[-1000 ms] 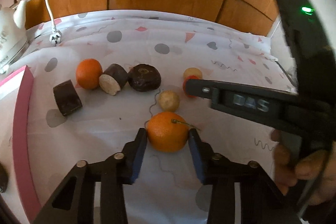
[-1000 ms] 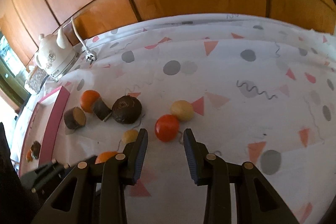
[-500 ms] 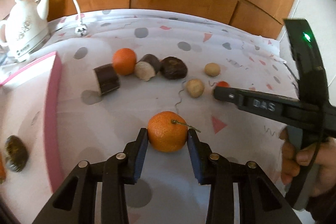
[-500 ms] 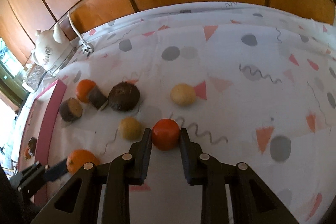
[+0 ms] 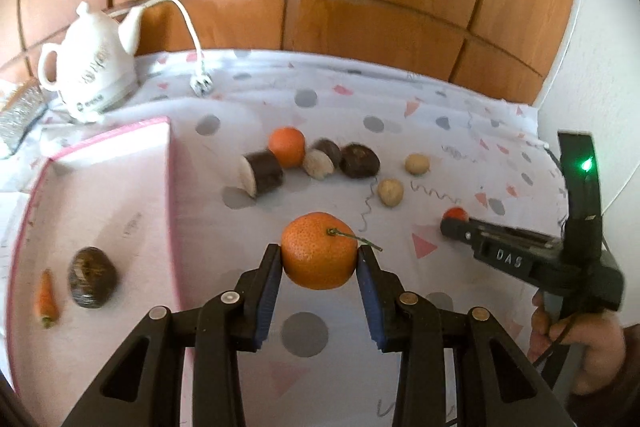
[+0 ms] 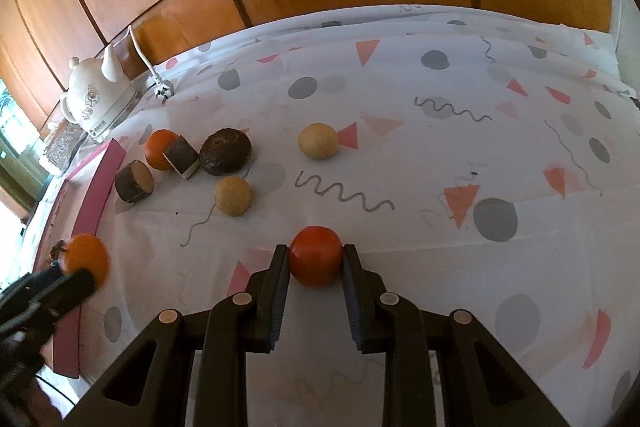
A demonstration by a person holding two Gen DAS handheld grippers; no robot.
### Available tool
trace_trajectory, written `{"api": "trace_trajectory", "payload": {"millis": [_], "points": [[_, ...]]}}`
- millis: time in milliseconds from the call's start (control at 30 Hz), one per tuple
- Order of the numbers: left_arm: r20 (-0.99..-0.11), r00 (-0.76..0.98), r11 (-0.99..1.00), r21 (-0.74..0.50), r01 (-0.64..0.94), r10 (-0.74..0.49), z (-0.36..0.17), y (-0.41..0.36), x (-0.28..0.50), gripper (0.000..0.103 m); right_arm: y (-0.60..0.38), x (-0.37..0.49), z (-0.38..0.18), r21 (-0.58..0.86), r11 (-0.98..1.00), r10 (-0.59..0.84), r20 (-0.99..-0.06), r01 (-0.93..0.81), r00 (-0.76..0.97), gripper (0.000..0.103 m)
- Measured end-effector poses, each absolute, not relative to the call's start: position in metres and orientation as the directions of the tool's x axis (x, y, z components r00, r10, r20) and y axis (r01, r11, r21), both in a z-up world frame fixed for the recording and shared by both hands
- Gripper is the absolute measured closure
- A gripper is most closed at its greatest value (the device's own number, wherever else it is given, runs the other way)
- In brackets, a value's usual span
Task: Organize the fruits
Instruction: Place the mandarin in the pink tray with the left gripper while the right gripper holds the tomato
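Near the counter's left edge, beside the pink tray, the left gripper has its fingers pinching a stemmed orange, likely bound for the tray. The right gripper pinches a red fruit mid-counter.

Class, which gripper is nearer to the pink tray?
Left. The left gripper, shut on the mandarin, hangs just beside the pink tray; the right gripper, gripping the red fruit, is farther out.
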State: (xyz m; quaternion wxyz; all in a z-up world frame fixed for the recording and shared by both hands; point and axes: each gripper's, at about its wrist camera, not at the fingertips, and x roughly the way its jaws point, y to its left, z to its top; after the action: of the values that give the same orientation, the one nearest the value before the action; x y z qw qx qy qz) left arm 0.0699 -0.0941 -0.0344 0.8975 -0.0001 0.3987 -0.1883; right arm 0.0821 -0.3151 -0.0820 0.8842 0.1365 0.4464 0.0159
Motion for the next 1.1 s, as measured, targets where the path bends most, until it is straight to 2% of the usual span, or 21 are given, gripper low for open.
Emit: {"api": "trace_trajectory", "payload": {"millis": [200,600,1100], "points": [[-0.686,0.669,0.953,-0.134,0.272,-0.287,-0.018,-0.062,0.064,0.065,-0.308,0.076,-0.082,0.211,0.973,0.115,-0.79,0.09,0.602,0.077],[-0.691,0.71,0.989,-0.131,0.06,-0.135,-0.025,0.02,0.072,0.065,-0.297,0.076,-0.083,0.149,0.985,0.068,-0.806,0.09,0.587,0.077],[-0.699,0.715,0.988,-0.095,-0.121,0.02,-0.031,0.08,0.1,0.063,-0.291,0.078,-0.085,0.098,0.992,0.035,-0.816,0.078,0.577,0.077]]}}
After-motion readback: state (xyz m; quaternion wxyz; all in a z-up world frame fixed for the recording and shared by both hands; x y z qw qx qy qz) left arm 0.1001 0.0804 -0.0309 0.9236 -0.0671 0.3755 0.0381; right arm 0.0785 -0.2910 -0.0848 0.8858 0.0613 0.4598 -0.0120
